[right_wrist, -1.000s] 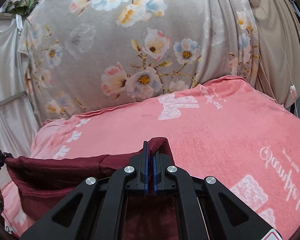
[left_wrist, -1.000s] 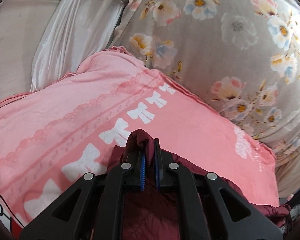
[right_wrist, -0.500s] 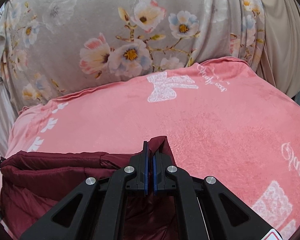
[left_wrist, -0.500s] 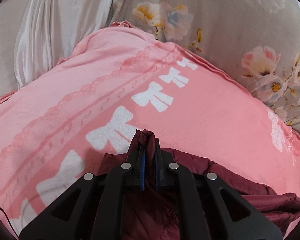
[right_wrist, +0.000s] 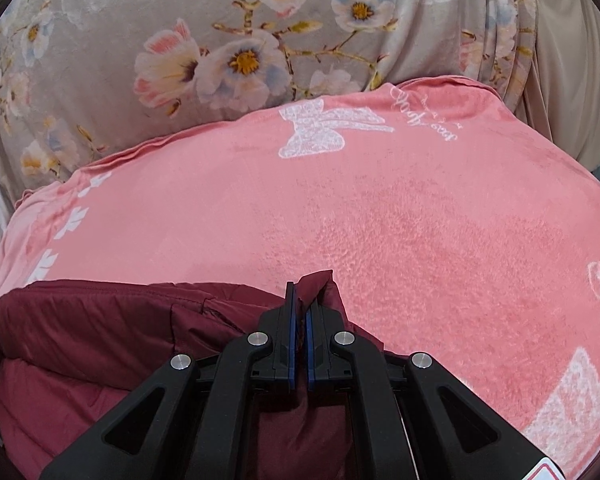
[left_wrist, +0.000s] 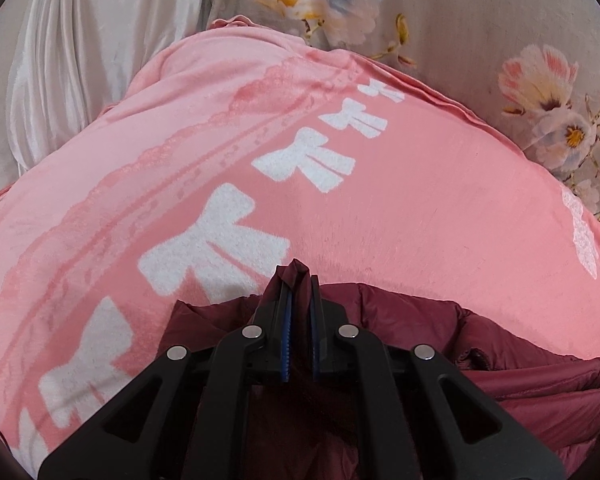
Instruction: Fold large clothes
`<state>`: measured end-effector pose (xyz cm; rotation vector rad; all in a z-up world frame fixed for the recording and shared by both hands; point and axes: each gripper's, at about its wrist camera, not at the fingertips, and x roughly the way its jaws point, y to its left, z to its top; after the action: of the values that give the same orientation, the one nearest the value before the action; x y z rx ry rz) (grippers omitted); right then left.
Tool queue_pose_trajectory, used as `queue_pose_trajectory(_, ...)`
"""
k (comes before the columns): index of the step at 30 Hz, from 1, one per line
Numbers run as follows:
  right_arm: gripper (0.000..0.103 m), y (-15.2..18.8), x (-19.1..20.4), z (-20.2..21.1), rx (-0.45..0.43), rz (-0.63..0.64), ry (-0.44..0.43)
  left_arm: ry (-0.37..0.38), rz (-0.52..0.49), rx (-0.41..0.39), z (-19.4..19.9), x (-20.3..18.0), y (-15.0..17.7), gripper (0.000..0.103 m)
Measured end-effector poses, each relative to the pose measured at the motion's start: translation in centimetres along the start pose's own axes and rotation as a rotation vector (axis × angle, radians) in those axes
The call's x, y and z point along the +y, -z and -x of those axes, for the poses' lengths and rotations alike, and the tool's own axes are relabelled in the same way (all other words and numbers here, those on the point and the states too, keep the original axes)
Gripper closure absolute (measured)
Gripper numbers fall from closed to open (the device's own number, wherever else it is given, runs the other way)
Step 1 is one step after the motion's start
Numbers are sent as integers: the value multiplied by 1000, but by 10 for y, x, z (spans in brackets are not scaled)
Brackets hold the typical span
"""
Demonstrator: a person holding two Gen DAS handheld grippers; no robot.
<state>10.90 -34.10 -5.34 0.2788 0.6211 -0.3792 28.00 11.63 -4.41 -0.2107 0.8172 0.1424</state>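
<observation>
A dark red padded jacket (left_wrist: 500,364) lies at the near edge of a pink blanket (left_wrist: 420,184) with white bow prints. My left gripper (left_wrist: 299,296) is shut on a corner of the jacket, whose fabric pokes out past the fingertips. My right gripper (right_wrist: 300,304) is shut on another corner of the same jacket (right_wrist: 100,328), which stretches to the left in the right wrist view over the pink blanket (right_wrist: 380,220). Both grippers sit low over the blanket. The rest of the jacket is hidden under the grippers.
A grey floral fabric (right_wrist: 220,40) hangs behind the blanket, and it also shows in the left wrist view (left_wrist: 500,40). A white satin curtain (left_wrist: 80,60) hangs at the far left. A beige curtain (right_wrist: 568,80) hangs at the far right.
Both grippers have moved down and forward over the blanket with the jacket corners held. The jacket has come lower, close to the blanket surface.
</observation>
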Motion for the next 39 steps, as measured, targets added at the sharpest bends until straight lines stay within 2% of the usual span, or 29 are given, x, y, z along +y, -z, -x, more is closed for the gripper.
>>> queue_pose_trajectory(7,100,1,-3,-9,39,-16,1,-24,-13,11,-15,-4,5,91)
queue_pose_trajectory(9,97,1,-3,-7,34,-20,-6,-33,-16,11,-15,-5,6,90)
queue_pose_trajectory(11,91,-1,-2,2,9,-19,1,-39,-15,10,-15,-5,6,87)
queue_pose_trajectory(12,80,-2,-2,10,-22,-23,12,-39,-14,11,-15,-5,5,85)
queue_pose_trajectory(13,64,-2,-3,21,-61,-32,24,-38,-13,12,-13,-4,4,82)
queue_pose_trajectory(14,59,-2,-4,36,-118,-44,30,-41,-14,11,-11,-4,3,80)
queue_pose_trajectory(15,56,-3,-3,50,-164,-49,28,-42,-18,5,-7,-3,2,72)
queue_pose_trajectory(16,56,-4,-2,61,-193,-46,24,-46,-22,-16,1,-3,0,59)
queue_pose_trajectory(18,56,-7,5,80,-227,-24,3,-61,-28,-61,21,-2,-2,44)
queue_pose_trajectory(20,56,-9,20,98,-233,9,-51,-29,-27,-100,45,-1,-6,43)
queue_pose_trajectory(22,58,-7,39,106,-218,48,-112,24,-38,-123,70,-5,-7,43)
queue_pose_trajectory(25,59,5,79,107,-175,143,-189,123,-121,-134,105,-27,2,43)
queue_pose_trajectory(29,64,29,130,88,-104,283,-225,198,-204,-62,102,-56,21,43)
queue_pose_trajectory(34,69,43,163,50,1,365,-215,157,-282,31,61,-82,48,44)
queue_pose_trajectory(39,69,43,171,13,83,362,-187,135,-279,56,39,-84,53,44)
